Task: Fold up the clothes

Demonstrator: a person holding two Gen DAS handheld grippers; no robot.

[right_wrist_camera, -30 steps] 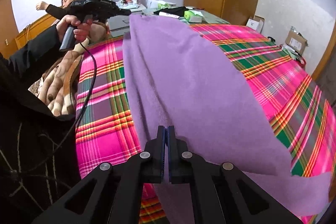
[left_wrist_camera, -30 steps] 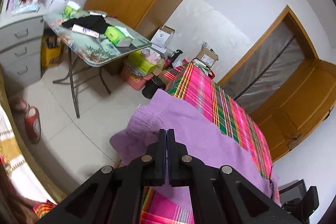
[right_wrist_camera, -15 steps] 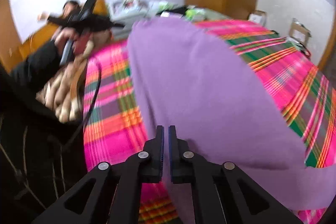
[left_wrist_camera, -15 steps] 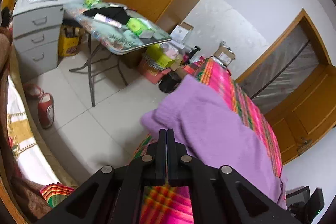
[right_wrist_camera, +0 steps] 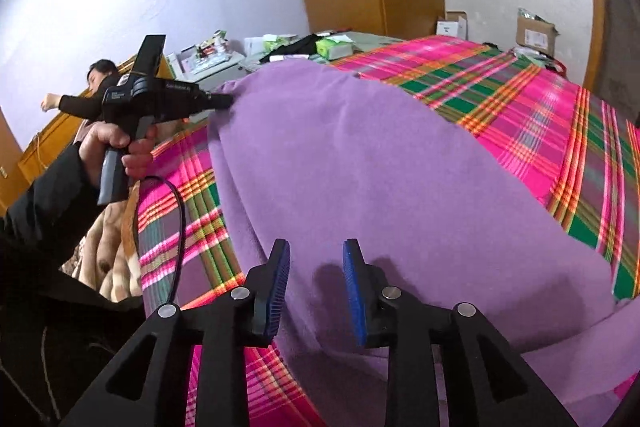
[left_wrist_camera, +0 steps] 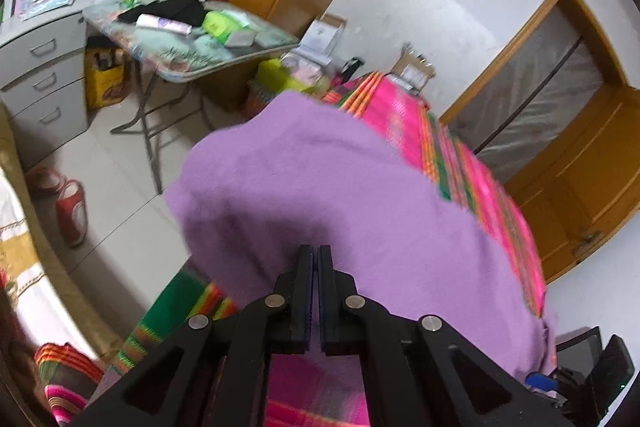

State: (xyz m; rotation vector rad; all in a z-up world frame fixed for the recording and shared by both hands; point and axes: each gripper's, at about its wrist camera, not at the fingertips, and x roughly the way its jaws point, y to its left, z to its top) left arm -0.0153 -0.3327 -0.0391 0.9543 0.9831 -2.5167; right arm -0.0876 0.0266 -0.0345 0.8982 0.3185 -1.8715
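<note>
- The purple cloth [left_wrist_camera: 328, 195] is pinched between the closed jaws of the left gripper [left_wrist_camera: 315, 255].
- The right gripper [right_wrist_camera: 316, 259] jaws are being opened; the cloth is left loose below them on the bed [right_wrist_camera: 520, 95].

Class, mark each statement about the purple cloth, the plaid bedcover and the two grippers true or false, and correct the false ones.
1. The purple cloth lies on a plaid bedcover. True.
2. The right gripper is clamped shut. False: its jaws are opening, with no cloth pinched between them.
3. The left gripper is closed at the cloth's edge. True.
4. The bedcover is plain blue. False: it is pink, green and orange plaid.
</note>
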